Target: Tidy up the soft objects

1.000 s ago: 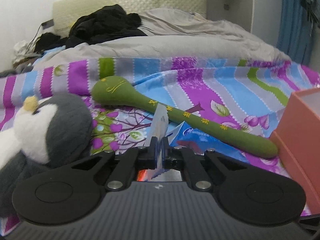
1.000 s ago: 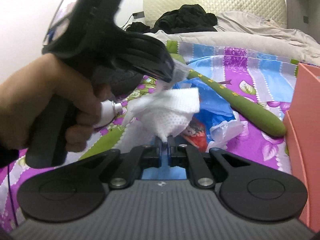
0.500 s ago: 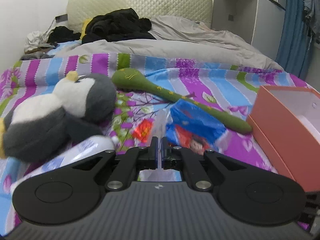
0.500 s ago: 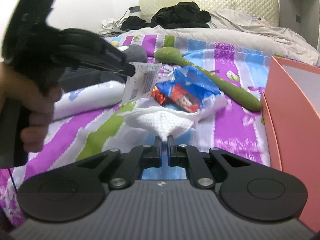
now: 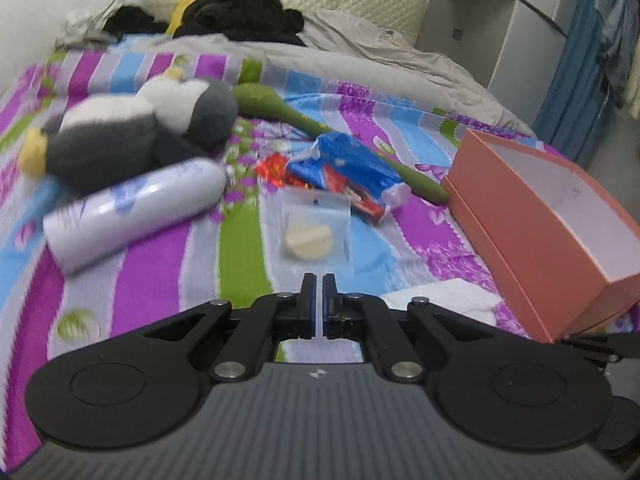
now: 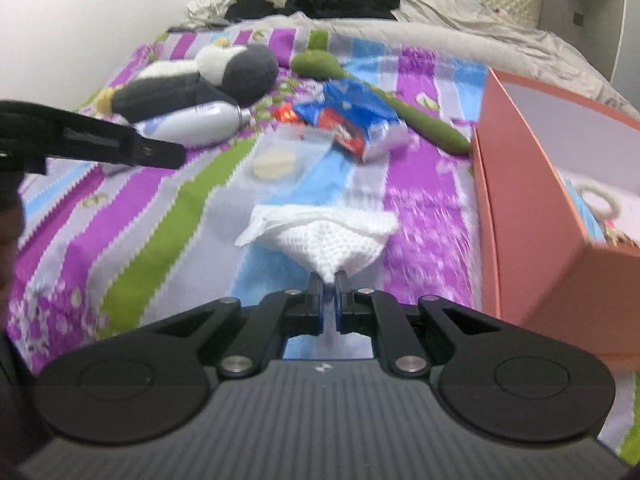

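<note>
The right gripper is clenched on one corner of a white knit cloth, which hangs limp, light and floppy just left of the pink box; a corner pinch seems enough. The left gripper is closed and empty.

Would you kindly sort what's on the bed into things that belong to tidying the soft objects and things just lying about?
Job:
- white cloth, pinched in the right tongs
- penguin plush
- green plush
- tissue pack
- pink box

Lying about:
- white bottle
- clear packet
- black clothes
- grey duvet
</note>
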